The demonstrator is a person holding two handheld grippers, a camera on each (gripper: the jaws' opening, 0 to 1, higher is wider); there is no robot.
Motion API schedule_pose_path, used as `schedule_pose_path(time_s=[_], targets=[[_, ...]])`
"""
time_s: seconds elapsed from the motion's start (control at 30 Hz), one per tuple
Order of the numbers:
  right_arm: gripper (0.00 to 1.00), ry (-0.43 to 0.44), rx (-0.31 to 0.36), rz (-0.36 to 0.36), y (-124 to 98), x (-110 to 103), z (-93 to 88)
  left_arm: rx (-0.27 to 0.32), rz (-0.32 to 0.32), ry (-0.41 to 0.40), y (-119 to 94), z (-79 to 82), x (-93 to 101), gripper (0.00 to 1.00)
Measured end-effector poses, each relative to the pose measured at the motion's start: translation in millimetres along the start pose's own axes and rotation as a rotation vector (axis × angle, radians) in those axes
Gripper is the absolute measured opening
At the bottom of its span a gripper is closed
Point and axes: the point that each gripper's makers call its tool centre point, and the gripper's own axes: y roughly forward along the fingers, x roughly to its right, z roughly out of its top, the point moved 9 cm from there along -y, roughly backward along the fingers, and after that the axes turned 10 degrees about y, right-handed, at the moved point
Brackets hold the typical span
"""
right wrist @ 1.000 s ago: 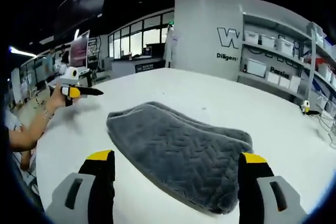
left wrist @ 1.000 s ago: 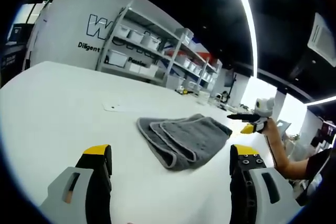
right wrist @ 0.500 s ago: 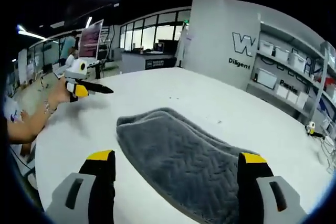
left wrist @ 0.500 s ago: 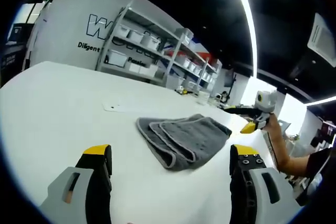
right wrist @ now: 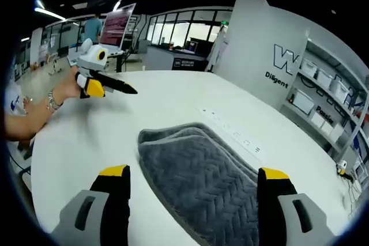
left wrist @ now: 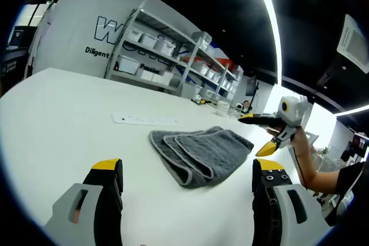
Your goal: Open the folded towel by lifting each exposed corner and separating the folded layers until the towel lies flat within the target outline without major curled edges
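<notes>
Left gripper view: left gripper (left wrist: 187, 191) held with jaws wide apart, empty, above the white table (left wrist: 52, 113). Folded grey towel (left wrist: 199, 151) lying ahead, stacked layer edges facing the camera. Risk, probably: pinching several layers together, so no separation. Right gripper (left wrist: 262, 133) hovering beyond the far side, jaws parted.

Right gripper view: right gripper (right wrist: 193, 197) spread open too, empty, towel (right wrist: 202, 180) directly between the jaws. Bare table all around; table edge near on the left.

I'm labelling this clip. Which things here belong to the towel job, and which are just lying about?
Job: folded grey towel, white table, left hand-held gripper, right hand-held gripper.

Lying about: white power strip, shelf rack with bins, wall lettering.
</notes>
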Motion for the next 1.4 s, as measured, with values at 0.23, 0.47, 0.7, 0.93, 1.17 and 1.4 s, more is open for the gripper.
schedule_pose_path(time_s=[0.23, 0.47, 0.7, 0.93, 1.17, 1.4], targets=[[0.76, -0.105, -0.02, 0.038, 17.1, -23.8, 1.9, 0.015, -0.002, -0.001, -0.9, 3.6, -1.1, 0.91], [0.57, -0.18, -0.047, 0.127, 45.0, -51.6, 0.9, 0.013, -0.007, -0.007, -0.4, 2.5, 0.7, 0.91], [0.39, -0.23, -0.059, 0.156, 67.8, -67.8, -3.0, 0.016, -0.01, -0.008, -0.9, 1.9, 3.2, 0.91], [0.27, -0.273, -0.087, 0.152, 80.7, -73.9, -10.3, 0.016, -0.012, -0.005, -0.2, 3.2, 2.9, 0.91], [0.16, -0.315, -0.081, 0.148, 88.3, -76.2, -13.9, 0.015, -0.014, -0.007, -0.4, 2.9, 2.8, 0.91], [0.04, -0.31, -0.051, 0.134, 88.9, -67.3, -13.3, 0.016, -0.014, -0.007, -1.2, 2.2, 4.5, 0.91]])
